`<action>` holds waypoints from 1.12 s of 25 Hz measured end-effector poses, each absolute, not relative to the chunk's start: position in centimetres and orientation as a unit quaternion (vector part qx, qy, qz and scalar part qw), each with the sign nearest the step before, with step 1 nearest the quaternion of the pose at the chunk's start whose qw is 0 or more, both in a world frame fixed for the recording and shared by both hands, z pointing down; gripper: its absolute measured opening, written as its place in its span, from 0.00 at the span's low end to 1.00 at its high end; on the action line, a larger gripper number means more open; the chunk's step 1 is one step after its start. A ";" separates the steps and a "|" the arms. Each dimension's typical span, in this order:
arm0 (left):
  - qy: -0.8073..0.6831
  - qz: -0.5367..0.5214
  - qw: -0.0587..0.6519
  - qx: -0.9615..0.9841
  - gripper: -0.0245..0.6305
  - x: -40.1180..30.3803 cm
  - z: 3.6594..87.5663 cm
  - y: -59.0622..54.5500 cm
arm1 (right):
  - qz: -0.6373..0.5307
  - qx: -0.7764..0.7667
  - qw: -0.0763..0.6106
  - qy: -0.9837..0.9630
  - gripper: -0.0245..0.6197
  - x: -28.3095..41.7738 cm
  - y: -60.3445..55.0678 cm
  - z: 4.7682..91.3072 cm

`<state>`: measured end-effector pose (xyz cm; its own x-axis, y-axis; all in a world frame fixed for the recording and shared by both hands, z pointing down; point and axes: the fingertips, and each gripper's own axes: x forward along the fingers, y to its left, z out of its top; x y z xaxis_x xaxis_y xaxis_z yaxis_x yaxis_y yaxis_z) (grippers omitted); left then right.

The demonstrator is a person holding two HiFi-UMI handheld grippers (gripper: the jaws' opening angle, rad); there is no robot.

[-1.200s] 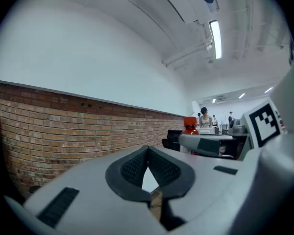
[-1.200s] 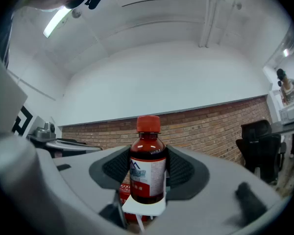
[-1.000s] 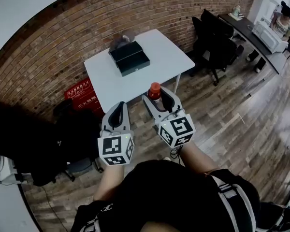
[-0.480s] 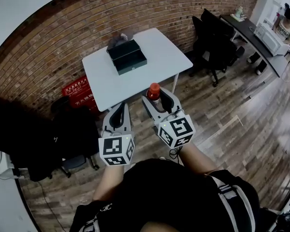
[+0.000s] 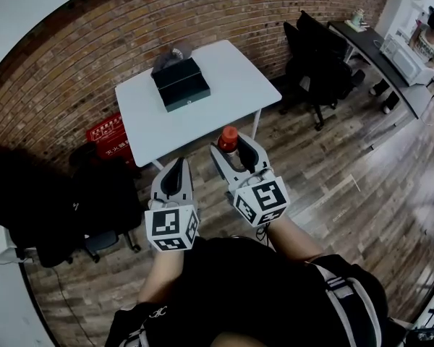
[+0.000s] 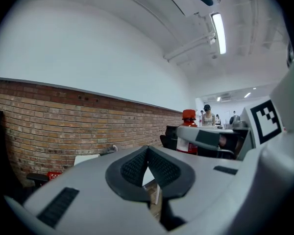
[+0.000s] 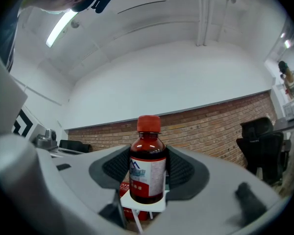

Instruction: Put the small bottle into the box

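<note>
bottle (image 7: pixel 148 163), red cap up, stood upright in the right gripper (image 5: pixel 233 144), the padded jaws pinching its dark body from both sides, label facing that gripper's camera. just beside it was the left gripper (image 5: pixel 176 166), at about the same height, jaws pressed together and nothing between them. both were held up in front of the person's dark top (image 5: pixel 260 288), over the wooden floor (image 5: pixel 333 186). further out stood the white table (image 5: pixel 210 114), the bottle's cap just short of its near edge in the head view. on the table's far part lay the black box (image 5: pixel 179 84), well apart from the bottle; whether it was open, couldn't tell. a grey thing (image 5: pixel 170 53) sat just behind the box, too blurred to name. a red crate (image 5: pixel 108 132) was low by the table's left side, black chairs (image 5: pixel 315 63) off to the right, and the brick wall (image 5: pixel 79 56) behind it all.
</note>
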<state>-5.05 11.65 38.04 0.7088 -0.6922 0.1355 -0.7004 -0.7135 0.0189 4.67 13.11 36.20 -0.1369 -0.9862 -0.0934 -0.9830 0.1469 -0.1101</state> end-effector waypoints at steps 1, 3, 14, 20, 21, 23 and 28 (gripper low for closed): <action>-0.379 0.059 0.037 0.923 0.05 -5.0 38.2 11.4 | -0.011 -0.656 0.071 0.752 0.37 4.9 13.0 36.4; -0.382 0.058 0.039 0.921 0.05 -5.0 38.3 10.7 | -0.008 -0.658 0.064 0.750 0.37 5.2 12.2 36.7; -0.371 0.047 0.034 0.927 0.05 -3.9 38.6 2.8 | -0.007 -0.649 0.071 0.757 0.37 5.2 4.0 37.0; -0.364 0.047 0.036 0.929 0.05 -2.9 39.2 -2.0 | -0.019 -0.653 0.084 0.752 0.37 6.8 -0.6 37.2; -0.365 0.046 0.038 0.929 0.05 -2.8 39.4 -2.6 | -0.021 -0.653 0.085 0.752 0.37 7.0 -1.1 37.4; -0.367 0.046 0.042 0.928 0.05 -2.5 39.7 -3.7 | -0.020 -0.652 0.079 0.754 0.37 7.3 -2.1 37.7; -0.362 0.055 0.047 0.929 0.05 -1.6 40.1 -6.2 | -0.019 -0.648 0.071 0.758 0.37 7.7 -5.0 37.6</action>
